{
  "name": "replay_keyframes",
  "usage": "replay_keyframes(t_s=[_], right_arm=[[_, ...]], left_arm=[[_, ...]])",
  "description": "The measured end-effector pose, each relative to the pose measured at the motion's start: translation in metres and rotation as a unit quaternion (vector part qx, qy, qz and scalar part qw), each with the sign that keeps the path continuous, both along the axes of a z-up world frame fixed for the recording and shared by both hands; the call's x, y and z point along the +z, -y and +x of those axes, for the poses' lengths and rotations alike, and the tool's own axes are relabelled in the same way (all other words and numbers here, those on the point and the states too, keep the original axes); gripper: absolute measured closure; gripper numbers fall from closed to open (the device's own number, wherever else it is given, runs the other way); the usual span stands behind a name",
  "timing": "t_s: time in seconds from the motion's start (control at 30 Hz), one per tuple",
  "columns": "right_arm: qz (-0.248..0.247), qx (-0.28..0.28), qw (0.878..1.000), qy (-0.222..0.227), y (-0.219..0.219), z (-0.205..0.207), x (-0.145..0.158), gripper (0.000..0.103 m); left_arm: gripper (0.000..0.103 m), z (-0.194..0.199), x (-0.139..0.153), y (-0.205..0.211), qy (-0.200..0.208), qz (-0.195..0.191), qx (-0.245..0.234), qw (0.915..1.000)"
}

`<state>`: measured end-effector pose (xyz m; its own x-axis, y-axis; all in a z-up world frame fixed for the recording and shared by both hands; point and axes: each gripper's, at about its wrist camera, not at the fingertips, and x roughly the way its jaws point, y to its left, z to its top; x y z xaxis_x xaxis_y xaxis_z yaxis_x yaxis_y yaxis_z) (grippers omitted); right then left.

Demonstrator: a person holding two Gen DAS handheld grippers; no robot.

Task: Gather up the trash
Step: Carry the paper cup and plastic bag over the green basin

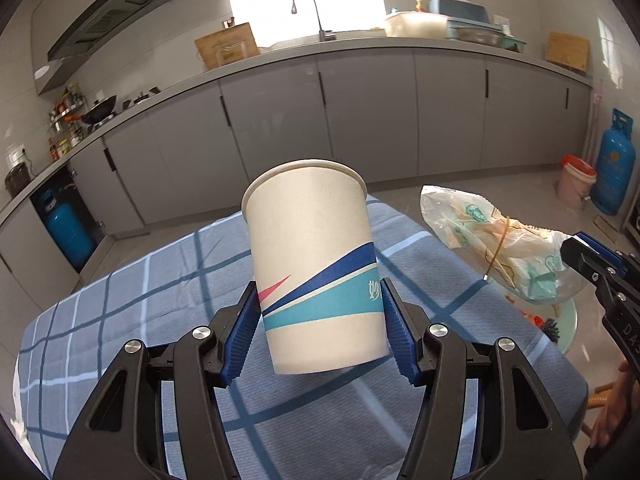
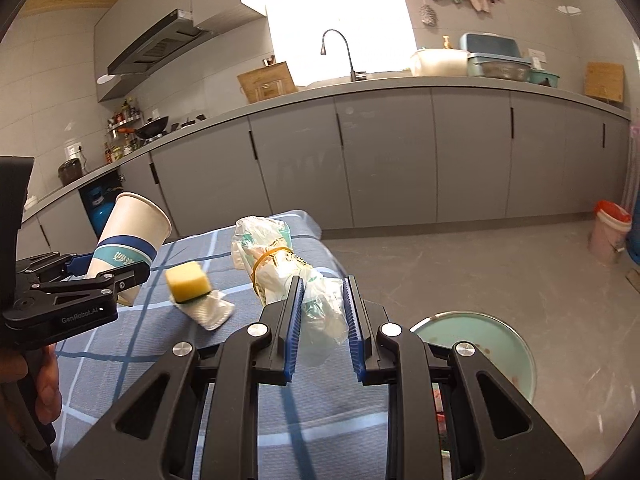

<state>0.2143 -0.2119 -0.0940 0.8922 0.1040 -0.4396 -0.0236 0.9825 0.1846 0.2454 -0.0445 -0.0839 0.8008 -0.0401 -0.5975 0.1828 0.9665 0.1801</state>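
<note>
Left wrist view — paper cup [image 1: 312, 256] between left tongs [image 1: 320, 332] — upright, above checked cloth [image 1: 120, 320].

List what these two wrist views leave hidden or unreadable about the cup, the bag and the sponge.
- Cup: its inside, both views; seen from the side.
- Cup print, left wrist view: cut short by the left gripper's finger.
- Bag: contents, both views; blurred by crinkled plastic.
- Sponge: absent from the left wrist view.

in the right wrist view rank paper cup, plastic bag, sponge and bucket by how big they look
1. plastic bag, nearest, so unsure
2. paper cup
3. bucket and sponge look alike; the bucket is far off
</note>
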Motion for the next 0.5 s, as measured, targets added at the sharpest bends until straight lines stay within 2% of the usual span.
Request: replay_keyframes(t_s=[0.5], right_arm=[[-0.001,-0.083,0.996,-0.029,0.079,-0.008,-0.027,0.08]], left_arm=[[0.044,0.0,-0.02,0.101,-0.013,0.028,-0.101,0.9944]])
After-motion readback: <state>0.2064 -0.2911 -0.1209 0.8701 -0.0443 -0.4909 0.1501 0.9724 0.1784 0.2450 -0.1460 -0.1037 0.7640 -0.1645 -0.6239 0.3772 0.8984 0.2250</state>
